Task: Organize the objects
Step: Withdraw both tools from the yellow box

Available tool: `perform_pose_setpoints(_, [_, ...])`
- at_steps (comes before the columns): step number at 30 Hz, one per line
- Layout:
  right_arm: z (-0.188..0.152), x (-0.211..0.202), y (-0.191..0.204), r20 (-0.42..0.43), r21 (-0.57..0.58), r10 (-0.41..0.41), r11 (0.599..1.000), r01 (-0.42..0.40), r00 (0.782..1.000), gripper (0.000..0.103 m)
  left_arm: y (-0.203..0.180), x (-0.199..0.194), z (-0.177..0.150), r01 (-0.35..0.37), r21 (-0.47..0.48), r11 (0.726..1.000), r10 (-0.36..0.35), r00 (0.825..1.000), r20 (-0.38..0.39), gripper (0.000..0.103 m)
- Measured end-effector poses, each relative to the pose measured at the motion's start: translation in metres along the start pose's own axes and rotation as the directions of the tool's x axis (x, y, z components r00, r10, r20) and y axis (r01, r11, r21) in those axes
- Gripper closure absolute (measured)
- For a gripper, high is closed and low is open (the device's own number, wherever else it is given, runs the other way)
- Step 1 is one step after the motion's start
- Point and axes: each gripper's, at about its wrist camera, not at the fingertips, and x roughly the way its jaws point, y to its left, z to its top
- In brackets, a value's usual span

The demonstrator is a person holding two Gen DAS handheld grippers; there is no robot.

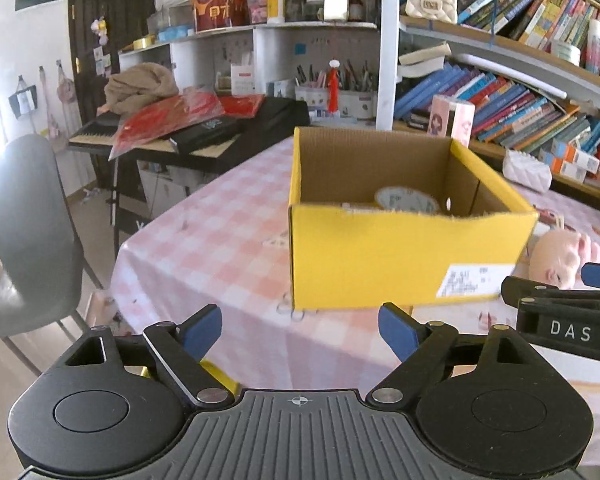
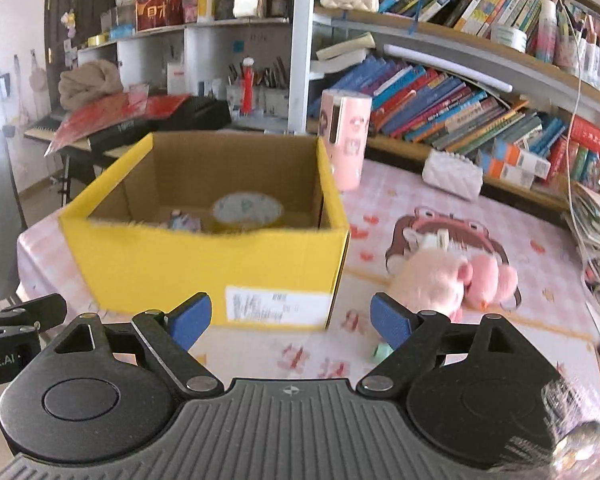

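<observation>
Left gripper (image 1: 300,334) is seen w/ fingers spread, nothing between them; same for right gripper (image 2: 290,320). Both are held just short of the yellow box (image 2: 204,256), which is set on the pink checked tablecloth (image 1: 220,248). Round tin (image 2: 248,208) is seen inside the box. Pink plush (image 2: 452,280) lies right of the box, near it.

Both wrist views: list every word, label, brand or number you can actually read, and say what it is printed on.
"DAS": white letters on the right gripper body, seen in the left wrist view.
"obot.AI": cut-off white text on the left gripper body, seen in the right wrist view.
White shipping label on the yellow cardboard box: blurred, unreadable.
Book spines on the shelves: too small to read.
Red printing on the tablecloth: blurred.
</observation>
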Motion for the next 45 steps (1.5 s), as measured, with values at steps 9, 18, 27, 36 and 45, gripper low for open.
perform_pose_setpoints(9, [-0.025,-0.024,0.011,-0.023,-0.009,0.000,1.000,-0.001,1.000,0.013,0.002,-0.018,-0.022,0.012,0.029,1.000,-0.011,1.000,-0.027,0.014])
perform_pose_setpoints(18, [-0.044,-0.038,0.008,-0.044,0.007,-0.021,1.000,0.021,0.999,0.011,-0.004,-0.028,-0.034,0.045,0.070,0.997,-0.042,0.998,-0.045,0.014])
perform_pose_setpoints(27, [-0.059,-0.052,0.000,-0.058,0.041,-0.070,0.997,0.072,0.996,0.010,-0.015,-0.031,-0.040,0.096,0.102,0.990,-0.090,0.994,-0.061,0.014])
perform_pose_setpoints(36, [-0.068,-0.065,-0.026,-0.071,0.096,-0.159,0.982,0.165,0.985,0.009,-0.042,-0.029,-0.037,0.177,0.155,0.972,-0.170,0.984,-0.058,0.014])
perform_pose_setpoints(45, [-0.074,-0.071,-0.060,-0.090,0.158,-0.237,0.956,0.249,0.967,0.009,-0.077,-0.021,-0.031,0.249,0.214,0.945,-0.240,0.968,-0.069,0.014])
